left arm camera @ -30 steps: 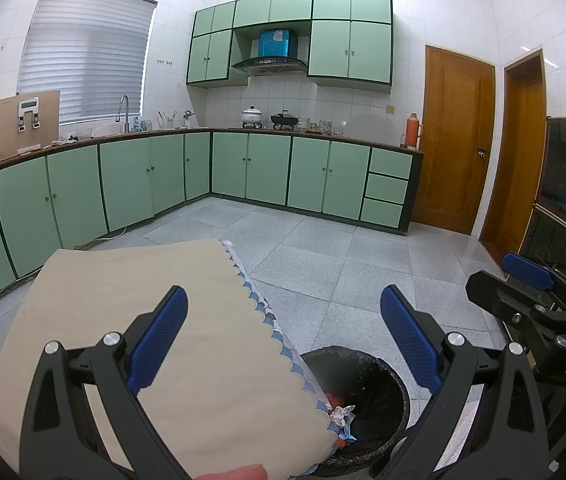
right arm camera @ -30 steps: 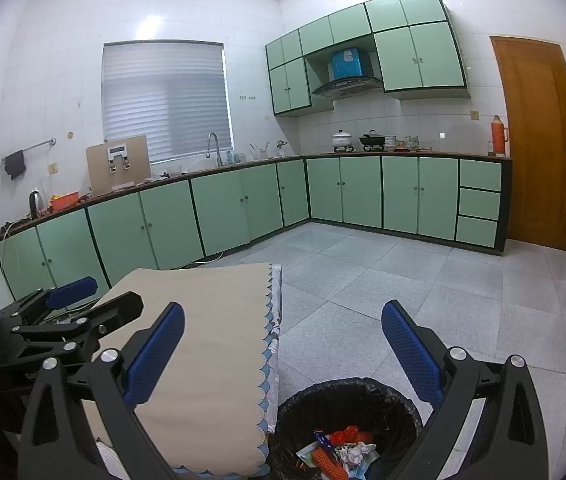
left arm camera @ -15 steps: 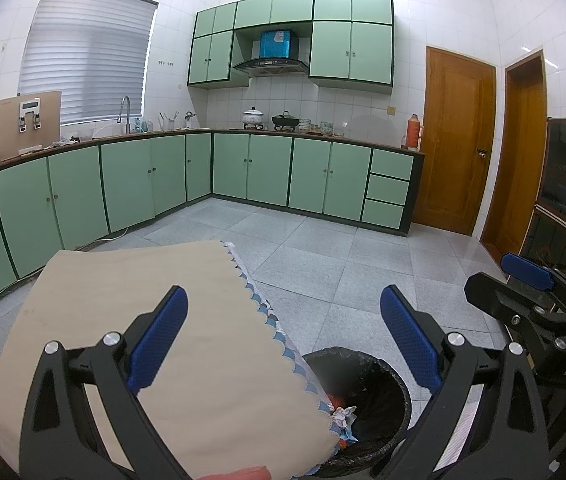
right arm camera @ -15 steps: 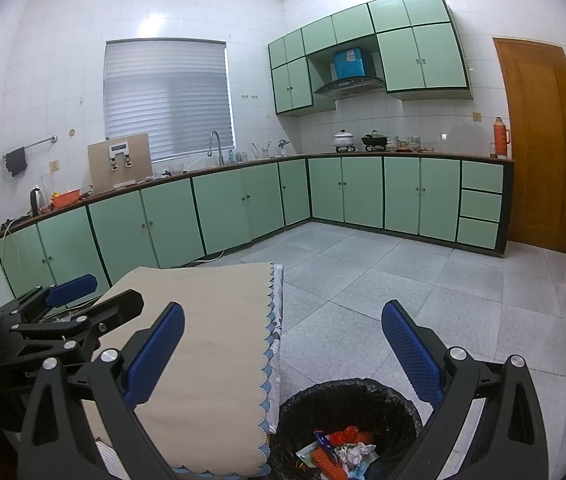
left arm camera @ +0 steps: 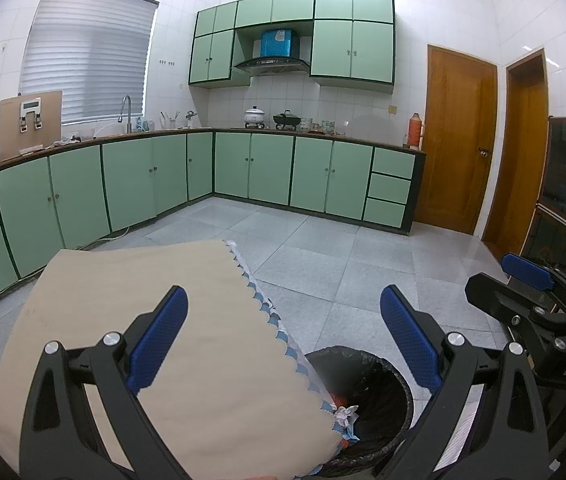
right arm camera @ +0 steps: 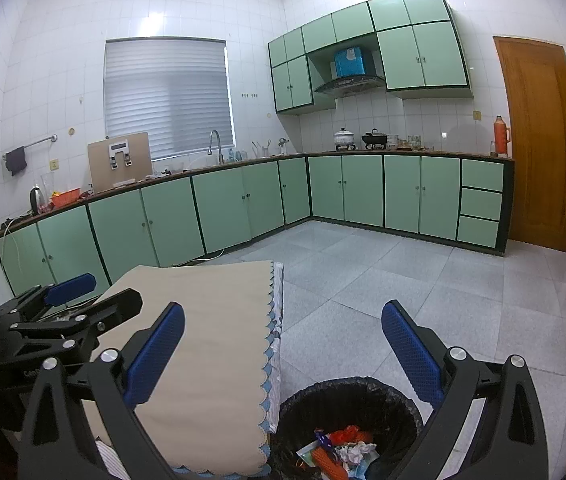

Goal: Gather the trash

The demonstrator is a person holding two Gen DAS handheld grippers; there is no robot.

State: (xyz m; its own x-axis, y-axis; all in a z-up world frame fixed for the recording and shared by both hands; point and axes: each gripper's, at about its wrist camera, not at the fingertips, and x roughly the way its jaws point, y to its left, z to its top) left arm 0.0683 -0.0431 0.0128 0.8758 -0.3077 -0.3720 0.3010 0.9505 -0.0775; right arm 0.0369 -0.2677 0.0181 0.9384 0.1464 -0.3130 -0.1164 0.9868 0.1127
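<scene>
At the bottom of both wrist views we see our two grippers held over a beige cloth-covered table and a black-lined trash bin. Our left gripper (left arm camera: 283, 336) has its blue-padded fingers spread wide with nothing between them. Our right gripper (right arm camera: 283, 344) is likewise spread wide and empty. In the left wrist view, the right gripper shows at the right edge of the frame, and white letters reading "DAS" are legible on its black body; the rest of that marking is cut off. In the right wrist view, the left gripper shows at the left edge, with small white lettering on its body that we cannot read.

The trash bin (right arm camera: 399, 398) sits at lower centre of the right wrist view, just beside the scalloped blue edge of the tablecloth (right arm camera: 211, 340). Inside it lies the collected trash (right arm camera: 343, 450): crumpled white paper, orange and red scraps and a bit of blue. In the left wrist view the bin appears at lower centre-right, partly hidden by the cloth's corner.

Across the upper half of both frames run green cabinets (left arm camera: 267, 168), a faucet (right arm camera: 215, 144) under a shuttered window, a blue box (left arm camera: 279, 42) over the range hood, pots on the counter and wooden doors (left arm camera: 459, 140) at right. Writing on the blue box is too small to read.
</scene>
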